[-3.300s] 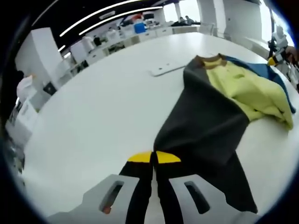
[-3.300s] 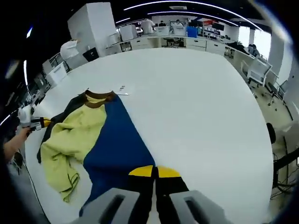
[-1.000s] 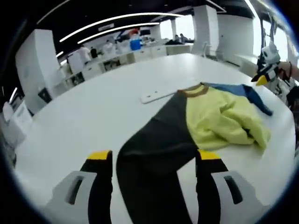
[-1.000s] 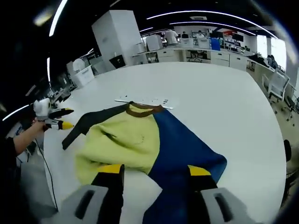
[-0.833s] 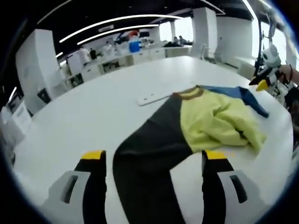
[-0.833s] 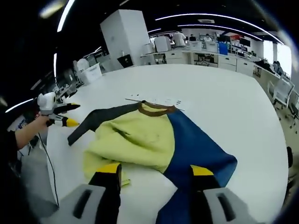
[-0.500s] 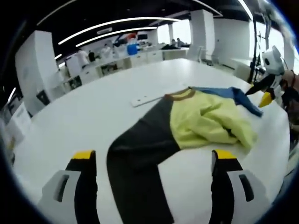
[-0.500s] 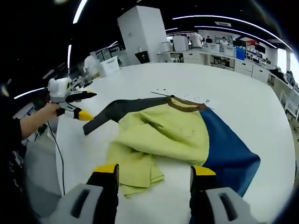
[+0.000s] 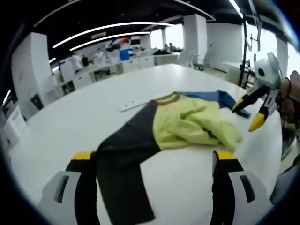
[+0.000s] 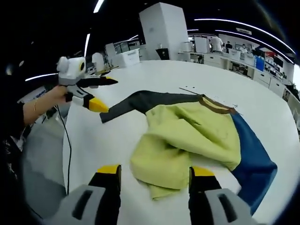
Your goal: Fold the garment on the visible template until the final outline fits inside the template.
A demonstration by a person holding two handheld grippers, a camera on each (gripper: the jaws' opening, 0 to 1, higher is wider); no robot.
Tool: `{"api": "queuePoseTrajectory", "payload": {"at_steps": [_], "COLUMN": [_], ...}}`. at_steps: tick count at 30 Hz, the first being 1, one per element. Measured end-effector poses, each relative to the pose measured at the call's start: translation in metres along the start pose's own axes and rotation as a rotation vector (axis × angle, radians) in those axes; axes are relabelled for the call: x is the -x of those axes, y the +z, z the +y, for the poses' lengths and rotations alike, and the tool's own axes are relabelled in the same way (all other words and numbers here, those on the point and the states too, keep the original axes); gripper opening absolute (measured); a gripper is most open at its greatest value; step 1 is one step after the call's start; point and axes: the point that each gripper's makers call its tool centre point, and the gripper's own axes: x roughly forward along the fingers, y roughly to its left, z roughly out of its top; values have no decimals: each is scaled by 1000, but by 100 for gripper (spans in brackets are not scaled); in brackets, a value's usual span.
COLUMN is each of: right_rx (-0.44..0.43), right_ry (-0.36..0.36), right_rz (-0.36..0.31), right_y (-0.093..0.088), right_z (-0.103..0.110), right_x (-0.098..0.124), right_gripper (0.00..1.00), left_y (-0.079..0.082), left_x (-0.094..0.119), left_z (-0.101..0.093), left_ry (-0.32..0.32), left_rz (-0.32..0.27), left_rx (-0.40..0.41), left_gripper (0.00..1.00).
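Both tongs wide, holding nothing, above the colour-block sweatshirt (image 9: 183, 124).
Its dark sleeve (image 9: 123, 173) runs to lower left, between the left tongs (image 9: 154, 161); right tongs (image 10: 150, 174) face the bunched yellow body (image 10: 187, 140).

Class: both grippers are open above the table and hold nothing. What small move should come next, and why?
Probably lower the left gripper onto the dark sleeve just ahead of it and grip its end. The shirt lies bunched with both sleeves spread, so a sleeve needs folding inward first.

Open-plan office or lab, desk rows (image 9: 140, 58), strip ceiling lights (image 9: 112, 29)
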Motion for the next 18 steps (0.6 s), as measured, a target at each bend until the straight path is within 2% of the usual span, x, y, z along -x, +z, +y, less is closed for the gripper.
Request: {"api": "queuePoseTrajectory", "payload": {"at_steps": [5,8,12,18], "right_rx": [63,95,119,165], "right_ry": [17,23,50,53], "right_rz": [0,1,7,29], "right_y": [-2,-3,-7,-14], "right_z": [17,27,40,46], "right_x": [-9,-16,-23,-35], "right_gripper": [47,37,36,31], "left_y": [0,-2,-4,-10], "left_x": [6,7,11,17], "left_z": [-7,-6,-7,-7], "left_ry": [-8,-12,-4,0], "left_rz": [-5,1,-5,11], "left_rx": [-23,-22,-24,-44], "left_gripper": [100,100,100,99]}}
